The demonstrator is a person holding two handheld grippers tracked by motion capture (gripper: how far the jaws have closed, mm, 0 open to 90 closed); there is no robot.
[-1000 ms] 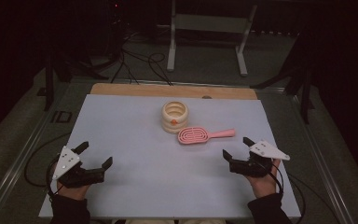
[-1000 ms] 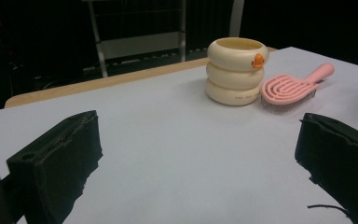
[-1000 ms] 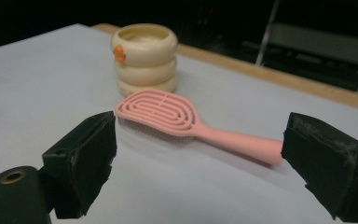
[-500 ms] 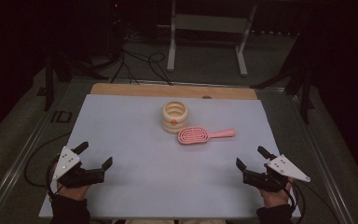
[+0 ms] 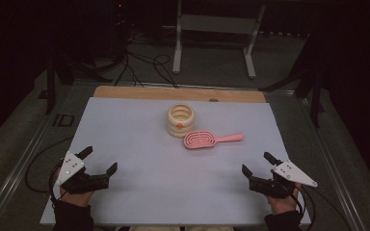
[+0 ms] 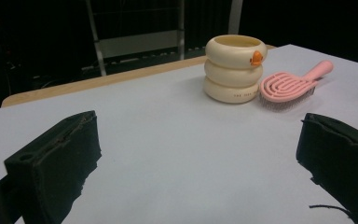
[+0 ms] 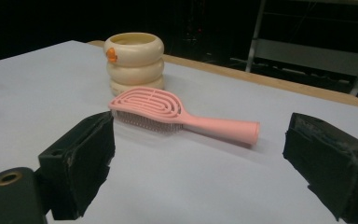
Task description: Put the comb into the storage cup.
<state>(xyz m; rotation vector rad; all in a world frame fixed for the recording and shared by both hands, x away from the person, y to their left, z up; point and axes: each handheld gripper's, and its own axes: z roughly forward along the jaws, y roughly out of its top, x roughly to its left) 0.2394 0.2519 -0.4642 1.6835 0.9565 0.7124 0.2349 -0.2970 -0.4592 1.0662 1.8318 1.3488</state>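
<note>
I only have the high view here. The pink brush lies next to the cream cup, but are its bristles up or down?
Observer: Down. In the right gripper view the pink brush rests on its bristles, slotted back up.
Operator: Does the brush head touch the cream cup?
Observer: I cannot tell for sure; in the left gripper view the brush head sits right against the foot of the cream cup.
Operator: Is the cup plain?
Observer: No. It looks like three stacked rings, with a small orange knob near the rim.
Operator: Is the right gripper ready?
Observer: The right gripper is open, with the brush handle ahead between its jaws.
</note>
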